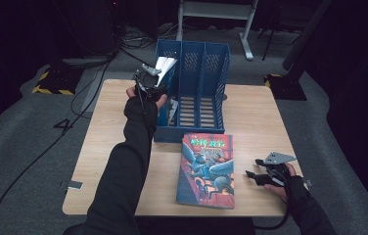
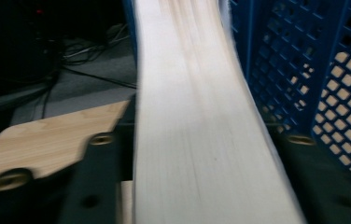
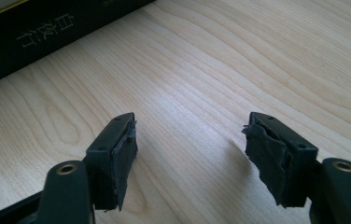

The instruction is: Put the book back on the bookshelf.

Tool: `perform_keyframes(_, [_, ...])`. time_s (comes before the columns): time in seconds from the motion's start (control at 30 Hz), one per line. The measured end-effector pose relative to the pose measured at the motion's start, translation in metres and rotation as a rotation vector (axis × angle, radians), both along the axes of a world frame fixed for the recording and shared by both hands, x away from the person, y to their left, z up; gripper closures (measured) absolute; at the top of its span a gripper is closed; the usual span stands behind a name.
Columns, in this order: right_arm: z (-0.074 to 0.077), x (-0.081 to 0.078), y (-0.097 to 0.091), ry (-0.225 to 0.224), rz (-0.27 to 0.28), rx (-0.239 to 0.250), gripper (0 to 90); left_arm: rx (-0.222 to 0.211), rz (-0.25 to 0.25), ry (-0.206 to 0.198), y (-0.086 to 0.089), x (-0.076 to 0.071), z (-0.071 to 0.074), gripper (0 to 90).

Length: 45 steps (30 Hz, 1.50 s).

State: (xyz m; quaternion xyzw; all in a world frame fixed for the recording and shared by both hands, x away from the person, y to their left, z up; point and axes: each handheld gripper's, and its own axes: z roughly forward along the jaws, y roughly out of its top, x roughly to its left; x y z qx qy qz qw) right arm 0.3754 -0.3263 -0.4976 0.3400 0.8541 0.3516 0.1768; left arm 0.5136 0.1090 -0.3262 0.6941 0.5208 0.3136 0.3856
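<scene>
Our left gripper (image 1: 158,73) clamps the book (image 2: 201,130) on end over the rack's (image 1: 216,68) left slot; our right gripper (image 3: 190,154) rests apart.

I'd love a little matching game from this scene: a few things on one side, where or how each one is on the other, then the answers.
Things:
1. white-paged book
2. illustrated book
3. blue rack
4. right claw

Places or states:
A. lying flat at the table's near edge
B. open, with nothing between its tips
C. standing at the table's far side
D. gripped by the left claw at the rack's left slot

Pairs: 1-D, 2-A, 3-C, 4-B
</scene>
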Motion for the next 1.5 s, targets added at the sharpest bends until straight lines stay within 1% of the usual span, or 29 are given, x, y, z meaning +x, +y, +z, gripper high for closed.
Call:
perform_keyframes(0.1, [0.000, 0.000, 0.000, 0.001, 0.002, 0.002, 34.3, -0.012, 0.009, -0.008, -0.002, 0.002, 0.000, 60.0])
perform_keyframes(0.13, [0.000, 0.000, 0.000, 0.002, 0.002, 0.003, 34.3, -0.011, 0.008, -0.019, -0.004, 0.003, 0.000, 60.2])
perform_keyframes(0.17, [0.000, 0.000, 0.000, 0.003, 0.002, 0.003, 34.3, -0.007, 0.006, -0.021, -0.006, 0.005, 0.001, 60.3])
perform_keyframes(0.27, [0.000, 0.000, 0.000, 0.005, 0.002, 0.006, 34.3, -0.017, 0.005, -0.030, -0.007, 0.008, 0.003, 60.6])
perform_keyframes(0.33, [0.000, 0.000, 0.000, 0.006, 0.000, 0.006, 34.3, -0.033, 0.016, -0.037, -0.008, 0.012, 0.005, 60.6])
perform_keyframes(0.47, [-0.001, 0.000, -0.001, 0.005, 0.005, 0.008, 34.2, -0.086, 0.036, -0.077, -0.003, 0.017, 0.009, 60.5])
perform_keyframes(0.5, [-0.001, 0.000, -0.002, 0.007, 0.004, 0.012, 34.1, -0.090, 0.029, -0.085, -0.003, 0.019, 0.010, 60.4])
perform_keyframes(0.6, [-0.001, 0.000, -0.002, 0.005, 0.003, 0.010, 34.1, -0.084, 0.032, -0.096, -0.005, 0.021, 0.009, 60.3])
perform_keyframes(0.63, [0.000, 0.000, -0.002, 0.002, 0.004, 0.004, 34.1, -0.089, 0.033, -0.104, -0.006, 0.021, 0.008, 60.2])
perform_keyframes(0.7, [0.000, 0.000, -0.002, 0.001, 0.005, 0.003, 34.1, -0.079, 0.034, -0.103, -0.008, 0.021, 0.003, 60.0])
perform_keyframes(0.77, [0.000, -0.001, -0.001, -0.001, 0.006, -0.001, 34.5, -0.078, 0.025, -0.122, -0.008, 0.018, 0.000, 59.7])
perform_keyframes(0.87, [0.000, -0.001, -0.001, -0.003, 0.006, -0.002, 34.3, -0.096, 0.016, -0.128, -0.005, 0.014, -0.001, 59.2])
perform_keyframes(0.9, [0.000, -0.001, -0.001, -0.001, 0.005, -0.001, 34.2, -0.105, 0.004, -0.146, -0.002, 0.011, -0.004, 57.8])
perform_keyframes(0.93, [0.000, -0.001, -0.001, -0.001, 0.005, -0.001, 34.2, -0.105, 0.004, -0.146, -0.002, 0.011, -0.004, 55.8])
perform_keyframes(0.97, [0.000, -0.001, -0.001, -0.002, 0.005, -0.001, 34.4, -0.107, -0.002, -0.159, -0.001, 0.007, -0.005, 55.8])
perform_keyframes(1.0, [0.000, -0.001, -0.001, -0.004, 0.005, -0.005, 34.5, -0.104, -0.013, -0.180, 0.000, 0.004, -0.005, 53.4])
perform_keyframes(1.03, [0.000, -0.001, -0.001, -0.004, 0.005, -0.003, 34.4, -0.116, -0.033, -0.192, 0.001, 0.001, -0.004, 48.8])
perform_keyframes(1.07, [0.000, -0.001, 0.000, -0.003, 0.003, -0.003, 34.3, -0.118, -0.042, -0.194, 0.001, -0.001, -0.004, 41.9])
perform_keyframes(1.1, [0.000, -0.001, 0.000, -0.001, 0.002, -0.003, 34.3, -0.128, -0.051, -0.204, 0.002, -0.004, -0.005, 40.4])
perform_keyframes(1.17, [0.000, -0.001, 0.000, -0.005, 0.003, -0.006, 34.5, -0.127, -0.065, -0.200, 0.005, -0.007, -0.008, 40.3])
perform_keyframes(1.2, [0.000, -0.001, 0.001, -0.004, 0.004, -0.006, 34.5, -0.141, -0.070, -0.194, 0.006, -0.008, -0.011, 39.6])
perform_keyframes(1.23, [0.000, -0.002, 0.001, -0.004, 0.004, -0.004, 34.3, -0.163, -0.085, -0.185, 0.009, -0.012, -0.018, 36.4])
perform_keyframes(1.27, [0.000, -0.002, 0.001, -0.005, 0.004, -0.005, 34.3, -0.163, -0.085, -0.185, 0.009, -0.012, -0.018, 35.3])
perform_keyframes(1.3, [0.000, -0.002, 0.000, -0.003, 0.003, -0.005, 34.3, -0.171, -0.103, -0.181, 0.011, -0.017, -0.028, 34.0])
perform_keyframes(1.33, [0.000, -0.002, 0.000, -0.003, 0.003, -0.005, 34.3, -0.171, -0.103, -0.181, 0.011, -0.017, -0.028, 32.1])
perform_keyframes(1.37, [0.000, -0.001, 0.000, -0.003, 0.004, -0.004, 34.2, -0.163, -0.117, -0.173, 0.012, -0.020, -0.035, 32.1])
perform_keyframes(1.4, [0.000, -0.001, 0.000, -0.002, 0.004, 0.000, 34.1, -0.148, -0.144, -0.163, 0.013, -0.023, -0.041, 30.6])
perform_keyframes(1.47, [0.000, -0.001, 0.000, -0.001, 0.002, 0.002, 34.1, -0.126, -0.168, -0.148, 0.014, -0.027, -0.051, 28.4])
perform_keyframes(1.5, [0.000, -0.001, 0.000, -0.001, 0.002, 0.000, 34.1, -0.105, -0.201, -0.117, 0.015, -0.030, -0.062, 27.8])
